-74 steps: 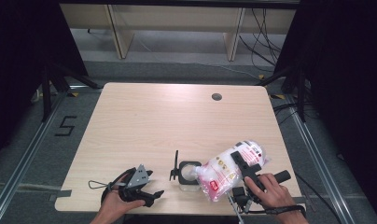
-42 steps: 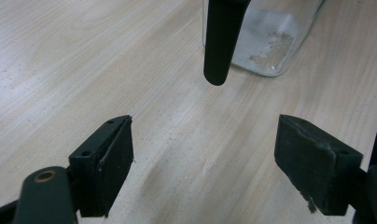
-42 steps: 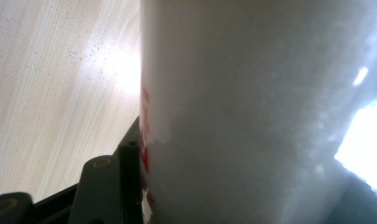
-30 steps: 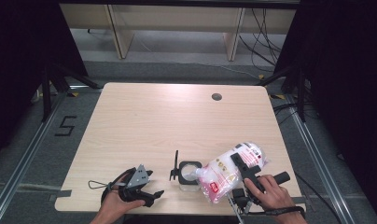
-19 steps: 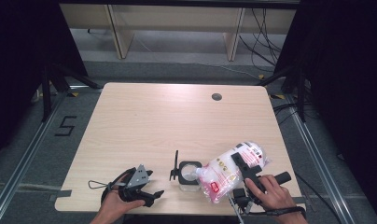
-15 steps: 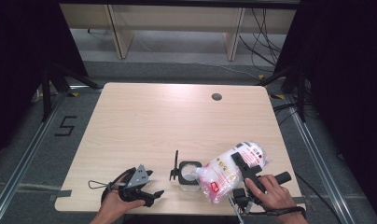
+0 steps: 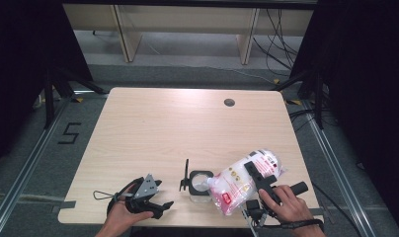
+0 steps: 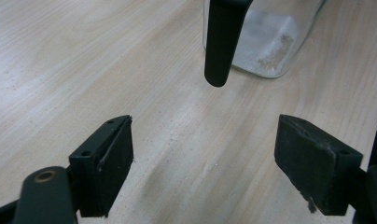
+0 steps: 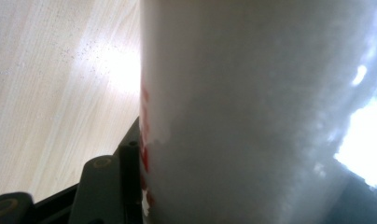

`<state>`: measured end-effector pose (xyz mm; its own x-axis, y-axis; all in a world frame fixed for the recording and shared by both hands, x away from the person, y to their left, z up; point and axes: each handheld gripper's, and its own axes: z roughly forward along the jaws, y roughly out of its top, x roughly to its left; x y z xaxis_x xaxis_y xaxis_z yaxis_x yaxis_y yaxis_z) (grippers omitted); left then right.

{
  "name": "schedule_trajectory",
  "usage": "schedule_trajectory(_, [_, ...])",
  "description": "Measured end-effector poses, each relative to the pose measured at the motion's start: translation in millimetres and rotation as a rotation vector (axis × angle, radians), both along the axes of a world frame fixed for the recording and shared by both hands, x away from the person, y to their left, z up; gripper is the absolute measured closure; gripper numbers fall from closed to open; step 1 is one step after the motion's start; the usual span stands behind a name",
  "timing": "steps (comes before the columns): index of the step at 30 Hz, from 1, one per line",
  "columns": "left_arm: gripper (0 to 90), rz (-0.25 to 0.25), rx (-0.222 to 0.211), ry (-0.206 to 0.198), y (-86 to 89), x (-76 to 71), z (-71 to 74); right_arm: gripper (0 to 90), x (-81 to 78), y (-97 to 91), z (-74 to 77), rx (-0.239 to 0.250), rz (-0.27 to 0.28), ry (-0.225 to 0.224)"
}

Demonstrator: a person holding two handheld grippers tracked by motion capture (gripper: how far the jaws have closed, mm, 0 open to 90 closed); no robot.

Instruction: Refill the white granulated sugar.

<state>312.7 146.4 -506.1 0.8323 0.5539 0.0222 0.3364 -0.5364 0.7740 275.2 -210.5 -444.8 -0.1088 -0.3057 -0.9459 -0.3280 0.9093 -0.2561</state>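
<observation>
Bag (image 7: 239,181) and jar (image 7: 199,183) near table (image 7: 187,123) front edge

White red-printed bag (image 7: 242,182), black tongs (image 7: 259,178), pale wood table (image 7: 178,128).

White plastic bag (image 7: 247,180), tilted over glass jar (image 7: 200,183).

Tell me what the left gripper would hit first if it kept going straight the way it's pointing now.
Probably the black handle of the clear jar. It hangs ahead of the open left gripper, roughly in line with the gap between the jaws, with bare table before it. Depth is hard to judge.
</observation>
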Motion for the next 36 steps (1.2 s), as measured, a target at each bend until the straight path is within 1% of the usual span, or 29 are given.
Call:
schedule_trajectory(1, [19.3,0.001,0.004,-0.002,0.2,0.2,0.1,43.1,0.0,-0.5,-0.4,0.011,-0.007,0.008])
schedule_trajectory(3, [19.3,0.002,0.006,-0.004,0.3,0.3,0.2,43.1,-1.0,-1.1,-1.2,0.021,-0.021,0.009])
schedule_trajectory(4, [19.3,0.002,0.008,-0.006,0.4,0.3,0.3,43.1,-1.1,-0.6,-0.5,0.012,-0.015,-0.001])
schedule_trajectory(5, [19.3,0.0,0.009,-0.007,0.5,0.3,0.4,43.1,-0.9,-0.5,0.1,0.003,-0.013,-0.001])
schedule_trajectory(7, [19.3,0.001,0.007,-0.004,0.3,0.4,0.2,43.1,-1.3,-0.8,-0.2,0.012,-0.014,0.0])
schedule_trajectory(9, [19.3,0.001,0.008,-0.006,0.4,0.3,0.3,43.1,-1.0,-0.1,0.3,0.0,-0.013,-0.001])
schedule_trajectory(10, [19.3,-0.016,0.02,-0.025,1.0,1.4,1.1,43.0,-1.1,-0.5,-0.4,0.005,-0.015,0.002])
schedule_trajectory(11, [19.2,-0.018,0.021,-0.027,1.1,1.6,1.2,43.1,-1.5,-0.7,-0.3,0.012,-0.014,0.001])
schedule_trajectory(13, [19.3,-0.016,0.021,-0.025,1.0,1.6,1.2,43.1,-1.4,-0.5,-0.5,0.012,-0.015,-0.001])
schedule_trajectory(14, [19.2,-0.017,0.022,-0.027,1.1,1.5,1.2,43.1,-1.4,-1.0,-1.5,0.02,-0.021,0.008])
schedule_trajectory(15, [19.3,-0.018,0.022,-0.027,1.1,1.5,1.2,43.1,-1.5,-0.8,-1.2,0.011,-0.018,0.005])
schedule_trajectory(16, [19.3,-0.018,0.022,-0.028,1.1,1.5,1.3,43.1,-1.5,-1.0,-1.0,0.014,-0.016,0.008])
schedule_trajectory(17, [19.3,-0.016,0.021,-0.027,1.1,1.6,1.3,43.1,-1.5,-0.7,-0.1,0.008,-0.012,0.0])
schedule_trajectory(18, [19.3,0.001,0.007,-0.006,0.4,0.3,0.3,43.1,-1.6,-0.6,0.2,0.005,-0.015,-0.002])
schedule_trajectory(19, [19.3,-0.014,0.018,-0.009,1.2,1.0,1.4,43.1,-1.7,-0.6,0.4,0.003,-0.016,-0.004])
schedule_trajectory(20, [19.3,-0.018,0.021,-0.028,1.1,1.4,1.2,43.1,-1.4,-0.4,1.2,-0.002,-0.01,-0.005])
schedule_trajectory(21, [19.3,-0.018,0.023,-0.028,1.0,1.5,1.2,43.2,-1.3,-0.6,1.5,-0.001,-0.007,-0.004])
schedule_trajectory(24, [19.3,-0.018,0.023,-0.027,0.9,1.4,1.1,43.2,-1.5,-0.8,1.2,0.0,-0.018,-0.002])
schedule_trajectory(25, [19.3,-0.004,0.01,-0.009,0.2,0.2,0.4,43.1,-1.3,-0.4,1.8,-0.009,-0.007,-0.009])
schedule_trajectory(28, [19.3,-0.001,0.003,-0.002,0.0,0.1,0.1,43.2,-1.8,-0.7,1.2,0.001,-0.012,-0.007])
schedule_trajectory(29, [19.3,0.001,-0.001,0.0,-0.1,-0.1,0.0,43.2,-1.5,-0.3,1.5,-0.005,-0.009,-0.007])
schedule_trajectory(30, [19.3,0.002,0.013,-0.007,0.6,0.6,0.2,43.2,-1.5,-0.3,1.6,-0.006,-0.007,-0.007])
schedule_trajectory(31, [19.3,0.002,0.006,-0.004,0.4,0.4,0.2,43.2,-1.5,-0.4,1.5,-0.007,-0.006,-0.007])
schedule_trajectory(34, [19.3,-0.007,0.011,0.005,1.0,1.0,0.9,43.2,-1.7,-0.1,0.9,-0.005,-0.009,-0.006])
schedule_trajectory(35, [19.3,-0.001,0.004,-0.003,0.5,0.7,0.1,43.2,-1.9,-0.1,0.5,-0.005,-0.007,-0.007])
schedule_trajectory(36, [19.3,0.001,0.007,-0.004,0.6,0.6,0.2,43.2,-1.7,0.0,0.7,-0.007,-0.005,-0.007])
